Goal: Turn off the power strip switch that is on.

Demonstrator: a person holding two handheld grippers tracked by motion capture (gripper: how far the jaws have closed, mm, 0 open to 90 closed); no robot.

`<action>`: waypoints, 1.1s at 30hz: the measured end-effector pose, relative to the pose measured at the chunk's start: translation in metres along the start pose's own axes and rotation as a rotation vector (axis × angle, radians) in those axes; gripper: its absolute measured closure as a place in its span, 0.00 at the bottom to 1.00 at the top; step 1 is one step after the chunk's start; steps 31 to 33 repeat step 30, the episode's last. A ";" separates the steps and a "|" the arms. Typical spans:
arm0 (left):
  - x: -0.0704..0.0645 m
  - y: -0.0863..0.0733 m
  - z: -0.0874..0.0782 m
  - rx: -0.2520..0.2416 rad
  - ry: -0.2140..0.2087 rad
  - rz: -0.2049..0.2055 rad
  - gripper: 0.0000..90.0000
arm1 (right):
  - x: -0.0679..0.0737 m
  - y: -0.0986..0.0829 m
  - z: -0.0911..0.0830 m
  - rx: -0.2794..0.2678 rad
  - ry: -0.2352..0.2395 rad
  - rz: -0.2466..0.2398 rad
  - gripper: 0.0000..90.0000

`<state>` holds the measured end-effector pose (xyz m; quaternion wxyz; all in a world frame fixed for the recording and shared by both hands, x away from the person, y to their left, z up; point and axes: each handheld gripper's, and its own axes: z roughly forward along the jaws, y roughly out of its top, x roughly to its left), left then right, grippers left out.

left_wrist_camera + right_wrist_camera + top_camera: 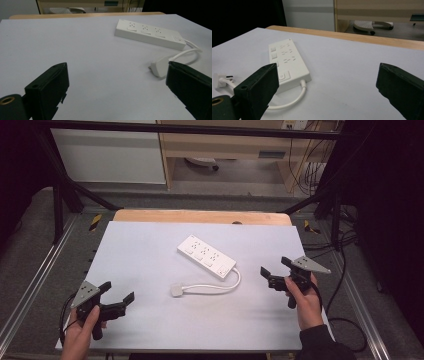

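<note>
Power strip (206, 256) between, apart from both claws.

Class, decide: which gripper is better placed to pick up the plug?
Probably left. The left gripper is open, and the plug lies just ahead of it. The right gripper sits nearer the power strip.

Lab test cell. Black metal frame (60, 195) boxes in white-topped table (145, 270) ahead of both grippers; hazard-tape corners (95, 221); cable bundles (312, 172) beyond right gripper; plain wooden bench (225, 145) behind table.
</note>
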<state>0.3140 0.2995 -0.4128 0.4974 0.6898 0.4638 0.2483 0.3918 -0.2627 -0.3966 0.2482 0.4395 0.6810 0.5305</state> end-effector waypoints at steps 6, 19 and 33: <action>0.000 0.000 0.000 0.000 0.000 0.003 0.05 | -0.001 -0.014 0.000 0.024 -0.006 0.005 0.06; -0.001 0.000 0.000 -0.001 -0.006 0.009 0.05 | 0.002 -0.033 0.002 0.066 0.007 -0.006 0.06; -0.002 0.000 0.001 0.007 -0.015 0.015 0.05 | 0.008 -0.044 0.009 0.130 0.011 -0.003 0.05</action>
